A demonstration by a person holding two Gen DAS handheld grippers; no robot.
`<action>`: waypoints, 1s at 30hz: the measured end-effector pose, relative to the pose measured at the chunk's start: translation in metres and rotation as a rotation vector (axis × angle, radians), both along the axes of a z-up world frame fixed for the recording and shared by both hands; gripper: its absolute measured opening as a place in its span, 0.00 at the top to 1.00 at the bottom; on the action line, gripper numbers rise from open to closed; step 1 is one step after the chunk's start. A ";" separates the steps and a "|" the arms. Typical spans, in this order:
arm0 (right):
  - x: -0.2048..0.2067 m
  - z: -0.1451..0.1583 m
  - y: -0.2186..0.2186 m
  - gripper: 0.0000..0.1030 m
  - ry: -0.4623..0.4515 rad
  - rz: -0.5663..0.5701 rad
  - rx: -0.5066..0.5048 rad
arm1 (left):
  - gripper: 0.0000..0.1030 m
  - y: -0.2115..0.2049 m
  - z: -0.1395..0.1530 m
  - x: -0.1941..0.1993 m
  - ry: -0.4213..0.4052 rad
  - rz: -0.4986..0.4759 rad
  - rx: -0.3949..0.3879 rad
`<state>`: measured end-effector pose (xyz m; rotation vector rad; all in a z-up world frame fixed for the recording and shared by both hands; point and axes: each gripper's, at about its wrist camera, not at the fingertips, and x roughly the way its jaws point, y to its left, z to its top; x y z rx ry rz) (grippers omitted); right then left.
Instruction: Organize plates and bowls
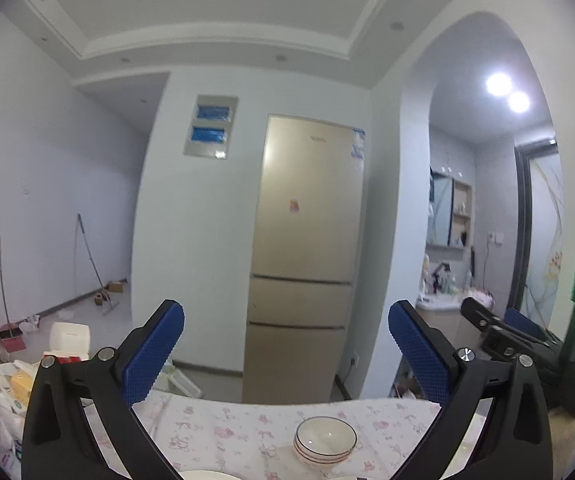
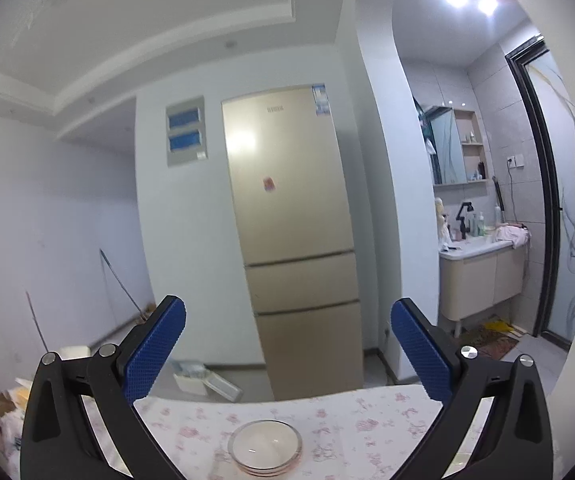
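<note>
While both claws stand spread and empty, the left gripper is raised above stacked white bowls on the floral tablecloth; the right gripper is raised above stacked glass plates. Gold refrigerator beyond.

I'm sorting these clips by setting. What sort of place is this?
Most likely a lived-in home, a dining spot beside a washroom. A tall gold fridge stands against the wall, a floral tablecloth carries stacked bowls, and a vanity with a mirror shows through the archway.
</note>
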<state>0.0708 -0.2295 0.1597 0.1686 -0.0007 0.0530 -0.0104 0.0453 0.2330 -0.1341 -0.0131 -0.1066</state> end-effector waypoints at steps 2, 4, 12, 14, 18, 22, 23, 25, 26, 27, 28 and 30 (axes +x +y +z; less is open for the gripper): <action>-0.012 0.000 0.004 0.01 -0.024 0.012 0.025 | 0.00 0.007 -0.004 -0.014 -0.030 0.022 -0.011; -0.021 -0.001 0.010 0.01 -0.044 0.025 0.019 | 0.00 0.012 -0.012 -0.024 -0.049 0.063 0.002; -0.030 -0.018 0.039 0.01 -0.087 0.122 -0.014 | 0.00 0.037 -0.043 -0.058 -0.186 0.206 0.036; -0.028 -0.026 0.039 0.01 -0.088 0.174 0.042 | 0.00 0.046 -0.048 -0.061 -0.185 0.175 0.020; -0.026 -0.048 0.046 0.01 -0.093 0.209 0.125 | 0.00 0.063 -0.062 -0.061 -0.157 0.128 -0.019; -0.022 -0.075 0.059 0.01 -0.077 0.252 0.114 | 0.00 0.082 -0.085 -0.064 -0.177 0.149 -0.026; -0.019 -0.083 0.063 0.01 -0.068 0.263 0.113 | 0.00 0.085 -0.089 -0.062 -0.181 0.151 -0.031; -0.014 -0.096 0.071 0.01 -0.041 0.282 0.102 | 0.00 0.091 -0.100 -0.057 -0.173 0.175 -0.034; -0.011 -0.103 0.076 0.01 -0.026 0.290 0.095 | 0.00 0.093 -0.105 -0.053 -0.155 0.190 -0.029; -0.008 -0.110 0.080 0.01 -0.010 0.297 0.087 | 0.00 0.096 -0.112 -0.048 -0.129 0.199 -0.023; -0.004 -0.117 0.084 0.01 0.006 0.304 0.077 | 0.00 0.098 -0.118 -0.042 -0.096 0.199 -0.021; 0.004 -0.129 0.091 0.01 0.047 0.316 0.060 | 0.00 0.103 -0.128 -0.032 -0.031 0.187 -0.031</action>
